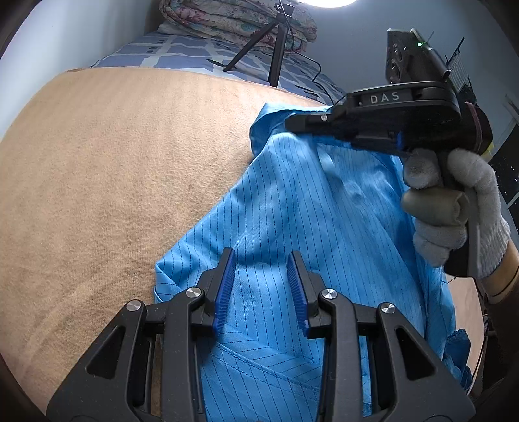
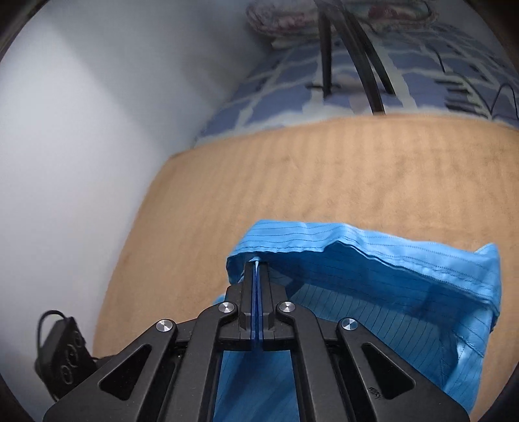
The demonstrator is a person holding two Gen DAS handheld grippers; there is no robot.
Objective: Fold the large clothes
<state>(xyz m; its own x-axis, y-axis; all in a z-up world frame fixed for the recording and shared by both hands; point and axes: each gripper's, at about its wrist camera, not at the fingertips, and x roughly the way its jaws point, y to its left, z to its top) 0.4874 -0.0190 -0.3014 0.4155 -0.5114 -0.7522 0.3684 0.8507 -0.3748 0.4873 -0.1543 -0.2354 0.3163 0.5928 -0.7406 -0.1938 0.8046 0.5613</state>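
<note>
A large bright-blue pinstriped garment (image 1: 292, 201) lies rumpled on a tan blanket (image 1: 113, 162). My left gripper (image 1: 261, 259) hovers over the garment's near part, its blue pads apart and pressing on nothing. My right gripper (image 1: 292, 123), held by a gloved hand (image 1: 464, 207), reaches in from the right at the garment's far hem. In the right wrist view that gripper (image 2: 256, 264) is shut, with a thin fold of the garment (image 2: 373, 276) pinched between the pads and the hem lifted over the fingertips.
Beyond the tan blanket (image 2: 292, 181) lies a blue patterned sheet (image 1: 181, 55) with a black tripod (image 1: 275, 48) and a folded quilt (image 1: 240, 19). A pale wall (image 2: 81, 130) runs along the left. A small black device (image 2: 61, 353) with a cable sits at lower left.
</note>
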